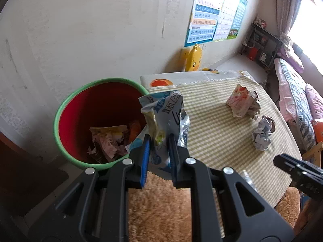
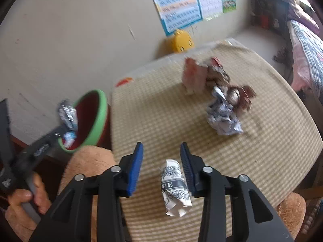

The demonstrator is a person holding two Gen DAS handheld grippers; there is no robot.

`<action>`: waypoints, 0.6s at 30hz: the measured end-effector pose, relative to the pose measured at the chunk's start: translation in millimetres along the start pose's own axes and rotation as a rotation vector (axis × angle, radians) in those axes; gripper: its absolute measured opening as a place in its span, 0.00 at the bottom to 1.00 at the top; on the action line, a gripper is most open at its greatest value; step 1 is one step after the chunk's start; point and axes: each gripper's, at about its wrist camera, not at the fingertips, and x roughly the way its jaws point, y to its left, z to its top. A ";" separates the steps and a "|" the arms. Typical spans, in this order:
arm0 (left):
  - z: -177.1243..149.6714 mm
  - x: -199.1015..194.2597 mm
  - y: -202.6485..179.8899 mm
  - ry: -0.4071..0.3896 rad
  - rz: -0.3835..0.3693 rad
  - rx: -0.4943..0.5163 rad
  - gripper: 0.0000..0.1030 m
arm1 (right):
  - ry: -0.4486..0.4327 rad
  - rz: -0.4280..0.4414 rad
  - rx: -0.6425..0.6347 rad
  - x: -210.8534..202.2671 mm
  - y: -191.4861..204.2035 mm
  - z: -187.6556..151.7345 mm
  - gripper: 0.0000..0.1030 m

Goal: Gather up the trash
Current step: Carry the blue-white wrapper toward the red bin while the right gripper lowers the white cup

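Trash: crinkly foil wrapper point(image 1: 165, 117) clamped in left gripper point(image 1: 159, 141) beside red bin point(image 1: 80, 109). Right gripper point(image 2: 161, 151) jaws apart, straddling rolled paper point(image 2: 175, 187).

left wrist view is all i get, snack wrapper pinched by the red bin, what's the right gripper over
Observer: A rolled paper wad with black print, lying on the checked tablecloth between the right gripper's fingers.
Operator: gripped yet
Observer: No. The jaws stand open, with one blue pad clear of the wad and the other close beside it.
Operator: who's behind my gripper
Observer: A person's hand wraps the handle of the left gripper, which holds the snack wrapper.
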 end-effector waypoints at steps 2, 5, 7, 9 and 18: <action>-0.7 0.3 4.8 0.001 0.006 -0.011 0.15 | 0.059 -0.026 0.015 13.6 -9.9 -5.2 0.46; -2.0 4.3 10.5 0.013 0.011 -0.024 0.15 | 0.129 -0.046 0.013 29.7 -15.8 -15.9 0.48; -2.2 5.6 11.6 0.016 0.010 -0.027 0.15 | 0.160 -0.051 -0.005 38.2 -15.4 -22.6 0.57; -2.4 5.8 11.9 0.015 0.008 -0.026 0.15 | 0.199 -0.080 -0.044 51.4 -13.7 -31.8 0.57; -3.7 9.1 14.7 0.018 0.004 -0.040 0.15 | 0.191 -0.134 -0.102 57.7 -17.3 -38.0 0.16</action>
